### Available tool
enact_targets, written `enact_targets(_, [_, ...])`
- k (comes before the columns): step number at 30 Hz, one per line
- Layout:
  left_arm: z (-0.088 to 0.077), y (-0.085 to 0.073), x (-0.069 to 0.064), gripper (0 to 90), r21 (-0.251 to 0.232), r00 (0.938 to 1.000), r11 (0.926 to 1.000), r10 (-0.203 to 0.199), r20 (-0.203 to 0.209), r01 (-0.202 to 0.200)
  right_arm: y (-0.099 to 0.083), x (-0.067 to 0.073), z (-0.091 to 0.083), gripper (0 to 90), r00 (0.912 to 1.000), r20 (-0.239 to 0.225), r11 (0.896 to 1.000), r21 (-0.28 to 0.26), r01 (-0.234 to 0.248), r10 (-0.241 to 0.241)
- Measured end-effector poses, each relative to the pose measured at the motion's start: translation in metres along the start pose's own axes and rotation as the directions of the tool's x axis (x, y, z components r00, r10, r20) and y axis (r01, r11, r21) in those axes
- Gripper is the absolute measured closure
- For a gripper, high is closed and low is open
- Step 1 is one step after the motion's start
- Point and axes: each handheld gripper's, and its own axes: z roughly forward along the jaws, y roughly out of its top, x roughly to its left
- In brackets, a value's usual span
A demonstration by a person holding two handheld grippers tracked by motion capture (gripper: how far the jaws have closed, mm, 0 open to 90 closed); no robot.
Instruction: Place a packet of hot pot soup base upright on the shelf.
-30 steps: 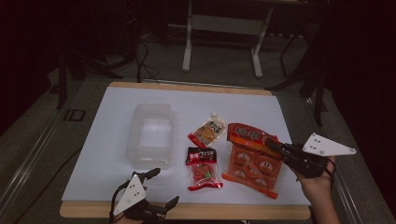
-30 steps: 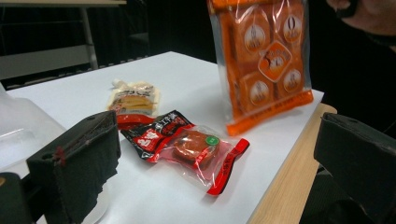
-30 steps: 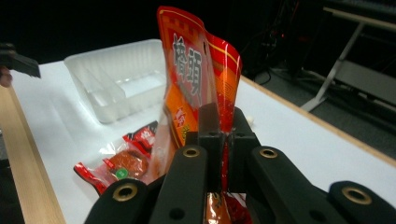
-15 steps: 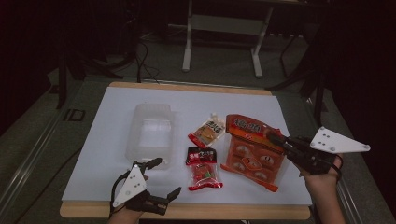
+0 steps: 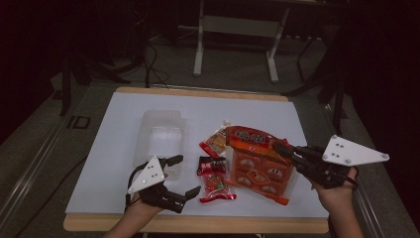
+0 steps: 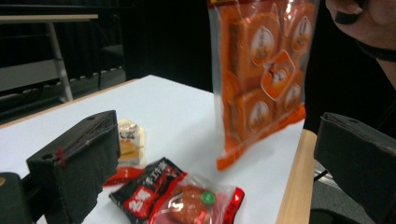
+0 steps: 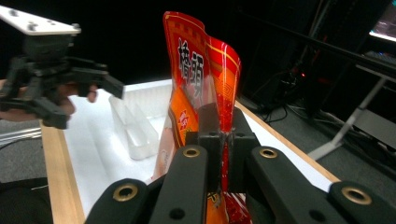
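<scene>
A large orange snack bag (image 5: 256,163) hangs tilted over the table's right side, its lower edge near the white surface. My right gripper (image 5: 278,148) is shut on the bag's top right edge. In the right gripper view the jaws (image 7: 219,135) pinch the red-and-orange bag (image 7: 198,79) upright. My left gripper (image 5: 189,173) is open near the front edge, beside a small red-and-black packet (image 5: 214,178). From the left gripper view its jaws stand wide apart around nothing (image 6: 215,158), with the packet (image 6: 182,198) below and the orange bag (image 6: 261,79) lifted beyond.
A clear plastic container (image 5: 159,135) stands left of centre on the white table (image 5: 247,111). A small orange-and-cream packet (image 5: 215,141) lies behind the red one. The wooden table edge (image 5: 198,224) runs along the front. A metal stand (image 5: 235,29) is on the floor beyond.
My right gripper has risen and drawn right with the orange bag, tipping it up off the table. My left gripper has crept forward toward the red packet, still open.
</scene>
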Motion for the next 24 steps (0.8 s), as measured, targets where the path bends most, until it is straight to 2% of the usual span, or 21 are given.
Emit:
enact_targets(4, [0.011,0.008,0.004,1.0,0.030,0.9978,0.9994,0.018,0.064,-0.020,0.006,0.006,0.004,88.2,0.9995,-0.029,1.000,-0.012,0.012,-0.012])
enact_targets(7, [0.019,0.013,0.004,1.0,0.040,0.9954,0.9982,0.042,0.086,-0.045,0.010,0.011,0.007,88.2,0.9986,-0.047,1.000,-0.019,0.022,-0.023])
enact_targets(11, [0.031,0.019,0.005,1.0,0.032,0.9915,0.9985,0.040,0.124,-0.044,0.014,0.018,0.013,88.1,0.9967,-0.068,0.999,-0.024,0.041,-0.043])
enact_targets(13, [0.035,0.022,0.006,1.0,0.025,0.9911,0.9988,0.039,0.127,-0.043,0.016,0.021,0.015,88.1,0.9958,-0.078,0.999,-0.024,0.047,-0.048])
enact_targets(16, [0.040,0.027,0.008,1.0,0.010,0.9861,0.9984,0.053,0.157,-0.055,0.019,0.024,0.019,88.2,0.9942,-0.094,0.998,-0.030,0.050,-0.053])
enact_targets(20, [0.045,0.032,0.011,1.0,-0.001,0.9844,0.9981,0.061,0.165,-0.061,0.022,0.030,0.025,88.1,0.9912,-0.115,0.998,-0.030,0.062,-0.065])
enact_targets(23, [0.049,0.033,0.012,1.1,0.002,0.9796,0.9978,0.065,0.190,-0.066,0.024,0.033,0.029,88.2,0.9890,-0.130,0.997,-0.033,0.067,-0.071])
enact_targets(24, [0.050,0.032,0.012,6.8,-0.007,0.9751,0.9971,0.076,0.208,-0.076,0.024,0.034,0.030,88.1,0.9881,-0.135,0.997,-0.034,0.069,-0.073])
